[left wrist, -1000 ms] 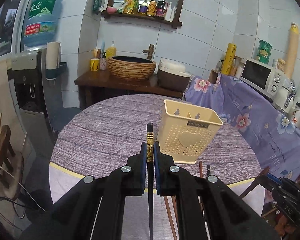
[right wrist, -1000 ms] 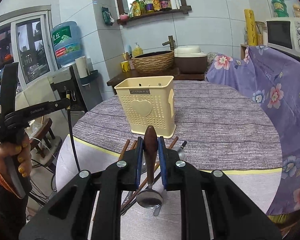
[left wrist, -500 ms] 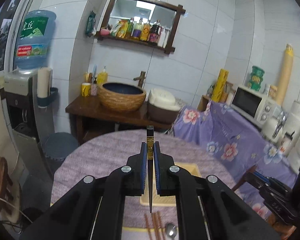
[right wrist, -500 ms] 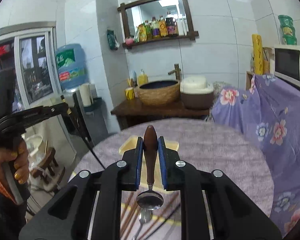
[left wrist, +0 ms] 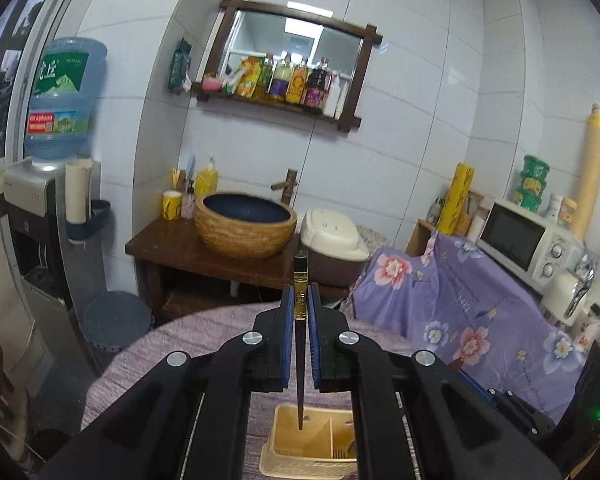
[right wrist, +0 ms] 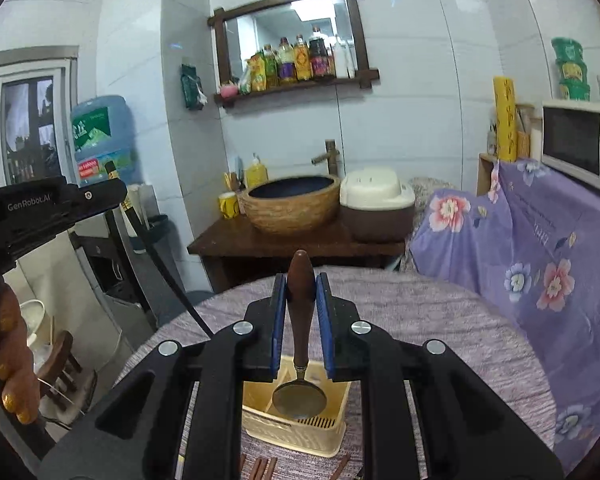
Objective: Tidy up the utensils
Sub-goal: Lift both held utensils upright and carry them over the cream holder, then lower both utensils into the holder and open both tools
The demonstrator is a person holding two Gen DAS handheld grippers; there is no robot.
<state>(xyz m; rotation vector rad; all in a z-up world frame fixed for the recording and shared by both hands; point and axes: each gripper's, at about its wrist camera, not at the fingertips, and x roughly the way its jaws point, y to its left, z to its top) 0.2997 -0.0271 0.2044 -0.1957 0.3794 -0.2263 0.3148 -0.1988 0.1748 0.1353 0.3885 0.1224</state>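
My left gripper [left wrist: 300, 300] is shut on a dark chopstick [left wrist: 300, 344] with a gold band. It hangs tip down over the left compartment of the cream utensil holder [left wrist: 284, 456]. My right gripper [right wrist: 302, 296] is shut on a spoon [right wrist: 300, 396] by its brown wooden handle. The spoon's bowl hangs over the same cream utensil holder [right wrist: 292, 436]. The left gripper and its chopstick [right wrist: 156, 256] also show at the left of the right wrist view.
The holder stands on a round table with a purple woven cloth [right wrist: 440, 320]. Several brown chopsticks [right wrist: 260, 468] lie on the table in front of the holder. A purple flowered cover [left wrist: 480, 308] drapes furniture at the right. A basket sink [left wrist: 244, 224] stands behind.
Both grippers have risen and tilted to look down into the holder from above. The chopstick tip and the spoon bowl now hang over its open top.
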